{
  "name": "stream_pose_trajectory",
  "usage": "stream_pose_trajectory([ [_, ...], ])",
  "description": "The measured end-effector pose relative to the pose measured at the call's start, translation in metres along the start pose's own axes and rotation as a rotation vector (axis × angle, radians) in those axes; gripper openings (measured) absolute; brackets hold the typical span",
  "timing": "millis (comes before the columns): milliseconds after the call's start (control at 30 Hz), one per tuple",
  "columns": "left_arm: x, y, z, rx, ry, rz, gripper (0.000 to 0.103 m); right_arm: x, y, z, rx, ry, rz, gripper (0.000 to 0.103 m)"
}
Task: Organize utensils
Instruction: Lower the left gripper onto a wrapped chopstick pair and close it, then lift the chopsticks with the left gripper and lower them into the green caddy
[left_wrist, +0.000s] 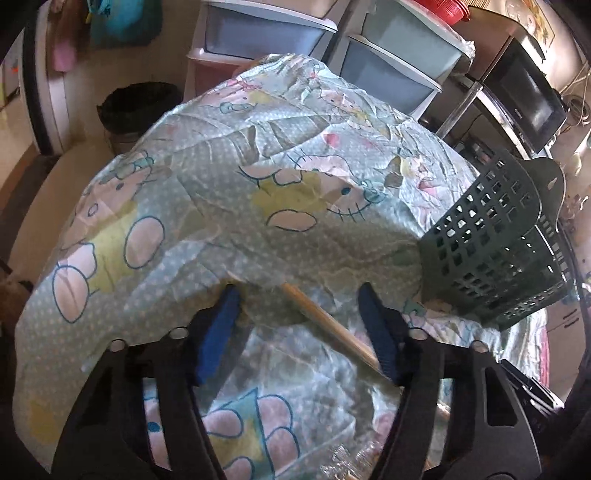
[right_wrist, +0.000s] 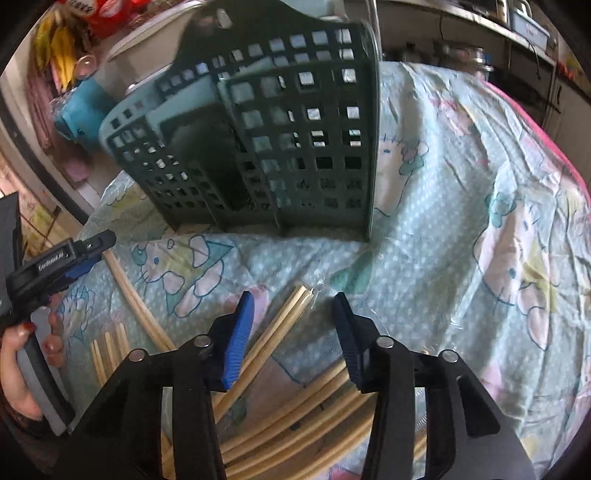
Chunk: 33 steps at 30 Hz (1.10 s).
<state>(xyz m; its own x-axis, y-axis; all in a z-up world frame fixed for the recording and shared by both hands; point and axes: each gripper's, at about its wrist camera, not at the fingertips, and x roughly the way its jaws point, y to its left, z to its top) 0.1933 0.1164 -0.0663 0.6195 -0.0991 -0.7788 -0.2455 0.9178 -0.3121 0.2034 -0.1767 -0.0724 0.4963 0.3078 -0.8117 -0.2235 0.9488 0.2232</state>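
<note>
On the cartoon-print cloth-covered bench (right_wrist: 424, 229), the left tongs (left_wrist: 297, 291) are held wide open over a single pale wooden chopstick (left_wrist: 325, 321), gripping nothing; it could be nudged off the near edge. The right tongs (right_wrist: 293, 304) are spread, empty, above loose bundled wooden chopsticks (right_wrist: 284, 384). The dark green perforated plastic caddy (right_wrist: 280, 140) appears empty and could be tipped.

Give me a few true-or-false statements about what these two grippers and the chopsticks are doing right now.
1. The left gripper is open. True.
2. The green basket lies flat on its side. False: it stands upright on the patterned cloth.
3. The right gripper is shut on a chopstick. False: it is open, above the loose chopsticks.
4. A single chopstick lies between the left gripper's fingers. True.
5. The basket already holds chopsticks. False: none show in it.
</note>
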Motion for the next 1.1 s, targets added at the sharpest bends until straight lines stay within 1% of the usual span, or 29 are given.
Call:
stream_pose_trajectory([
  [33,0.000,0.000,0.000,0.003,-0.003,0.003,0.045,0.001,-0.001,0.001,0.008,0.001,0.000,0.035],
  [67,0.000,0.001,0.000,0.009,-0.010,0.006,0.042,0.002,-0.003,0.002,0.022,0.001,0.003,0.032],
  [133,0.002,0.002,0.001,0.023,-0.018,0.020,0.031,0.003,-0.007,0.004,0.043,0.007,0.009,0.022],
  [167,0.002,0.002,0.001,0.028,-0.022,0.030,0.029,0.003,-0.008,0.005,0.045,0.005,0.012,0.020],
  [233,0.003,0.002,0.002,0.032,-0.028,0.039,0.020,0.002,-0.011,0.006,0.055,0.000,0.022,0.014],
  [267,0.003,0.003,0.003,0.033,-0.029,0.041,0.018,0.001,-0.013,0.006,0.058,-0.004,0.027,0.012],
  [300,0.003,0.004,0.003,0.031,-0.030,0.039,0.015,-0.001,-0.015,0.007,0.058,-0.009,0.036,0.008],
  [333,0.002,0.005,0.004,0.027,-0.031,0.035,0.010,-0.004,-0.017,0.008,0.057,-0.012,0.043,0.007],
  [400,0.002,0.008,0.006,0.019,-0.027,0.017,0.007,-0.011,-0.022,0.013,0.058,-0.017,0.066,0.007],
  [433,0.001,0.009,0.007,0.015,-0.025,0.007,0.003,-0.014,-0.025,0.015,0.060,-0.022,0.074,0.007],
  [500,-0.005,0.010,0.008,0.013,-0.027,-0.022,0.003,-0.024,-0.025,0.022,0.054,-0.036,0.089,0.007],
  [633,-0.026,0.004,0.013,0.022,-0.066,-0.074,0.003,-0.048,-0.027,0.028,0.033,-0.083,0.126,0.006],
  [733,-0.049,-0.008,0.019,0.046,-0.107,-0.121,0.003,-0.062,-0.026,0.033,0.003,-0.126,0.150,0.006],
  [900,-0.097,-0.039,0.027,0.112,-0.187,-0.222,0.003,-0.098,-0.012,0.039,-0.054,-0.219,0.193,0.006],
  [1067,-0.129,-0.076,0.031,0.189,-0.221,-0.316,0.002,-0.137,-0.004,0.043,-0.101,-0.314,0.231,0.005],
  [1100,-0.133,-0.082,0.031,0.206,-0.227,-0.325,0.002,-0.141,0.001,0.045,-0.108,-0.328,0.233,0.005],
])
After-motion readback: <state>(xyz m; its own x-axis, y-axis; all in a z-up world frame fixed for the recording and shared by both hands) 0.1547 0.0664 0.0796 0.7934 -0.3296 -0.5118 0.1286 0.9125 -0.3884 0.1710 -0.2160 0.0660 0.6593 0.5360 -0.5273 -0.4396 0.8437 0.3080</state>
